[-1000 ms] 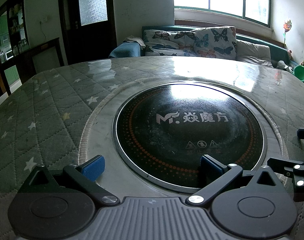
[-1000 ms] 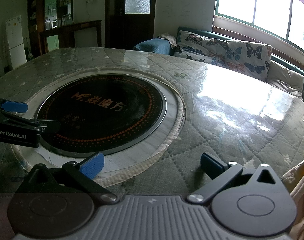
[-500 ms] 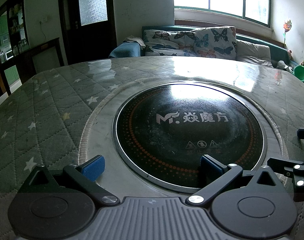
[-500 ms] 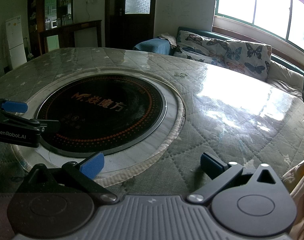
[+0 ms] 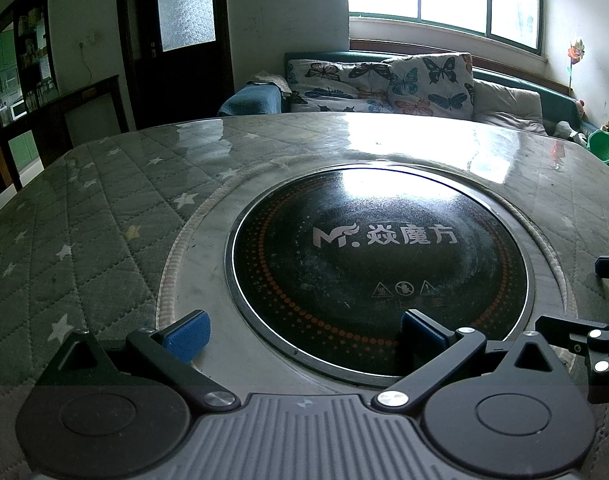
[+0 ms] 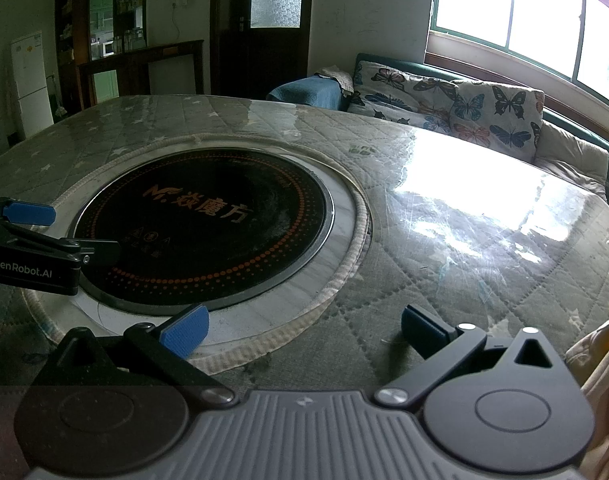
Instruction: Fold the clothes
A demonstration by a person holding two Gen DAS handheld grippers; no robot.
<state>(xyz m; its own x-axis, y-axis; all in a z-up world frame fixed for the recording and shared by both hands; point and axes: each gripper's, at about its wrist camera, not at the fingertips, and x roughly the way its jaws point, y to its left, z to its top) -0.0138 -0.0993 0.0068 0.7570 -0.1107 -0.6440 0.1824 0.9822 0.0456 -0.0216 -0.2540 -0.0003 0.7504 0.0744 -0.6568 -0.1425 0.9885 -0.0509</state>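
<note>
Two tongs, both with blue pads spread wide and nothing between them. My left gripper [image 5: 302, 332] hangs low over the near rim of the black round cooktop [image 5: 378, 256] set into the middle of the table [image 5: 84, 232], which wears a quilted star-print cover under a glossy clear sheet. My right gripper [image 6: 304, 330] sits just beside it, over the quilted stretch to the right of the cooktop.

All I can see of the clothes is a cream garment [image 6: 596, 356], bunched at the far right edge of the right wrist view, near my right gripper's outer finger; how much of it there is I cannot tell.

Folding hasn't begun, I judge. To start well I'd swing the right tongs over to the garment, pinch a hem or corner rather than the bulk, and drag it onto the flat quilted area.

Left of the cooktop the cover lies bare out to the table edge; to the right it is broad and bare up to the far edge by the butterfly cushions [image 6: 456, 112].
</note>
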